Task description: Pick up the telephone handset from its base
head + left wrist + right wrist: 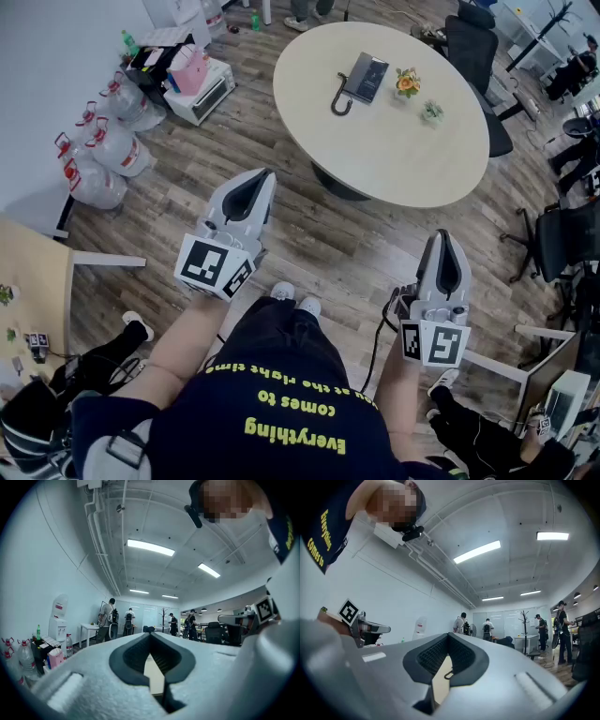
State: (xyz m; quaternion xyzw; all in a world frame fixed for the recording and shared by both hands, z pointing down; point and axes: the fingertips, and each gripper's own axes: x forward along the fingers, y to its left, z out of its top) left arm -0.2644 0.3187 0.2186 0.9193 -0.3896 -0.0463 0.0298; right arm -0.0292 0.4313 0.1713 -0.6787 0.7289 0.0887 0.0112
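**Head view** — The handset [341,94] lies on its base [367,75] near the 11 o'clock edge of the round surface [394,159]. It is at 12 o'clock from the person and well apart from both claws. The left claw [263,178] and right claw [442,236] are each pressed together and empty, and hang over the floor [319,234]. Flowers [407,82] stand just beside the base at 3 o'clock, with a small plant [431,112] at 4 o'clock. Chairs [473,47] stand by the surface from 1 to 3 o'clock, and bottles [98,150] cluster at 9 o'clock by the wall.

**Left gripper view** — The jaws meet at the tips with nothing between them. A pale strip of the surface shows through the gap behind them.

**Right gripper view** — These jaws also meet, with nothing between them. A small dark hook shows against the pale strip; it is too small to identify.

**Handling** — The handset is probably light, rigid, smooth plastic tied to the base by a cord. The narrow middle of its grip looks like the best hold. The base may drag along, and the flowers crowd its 3 o'clock side, so an approach from 9 o'clock seems safer.
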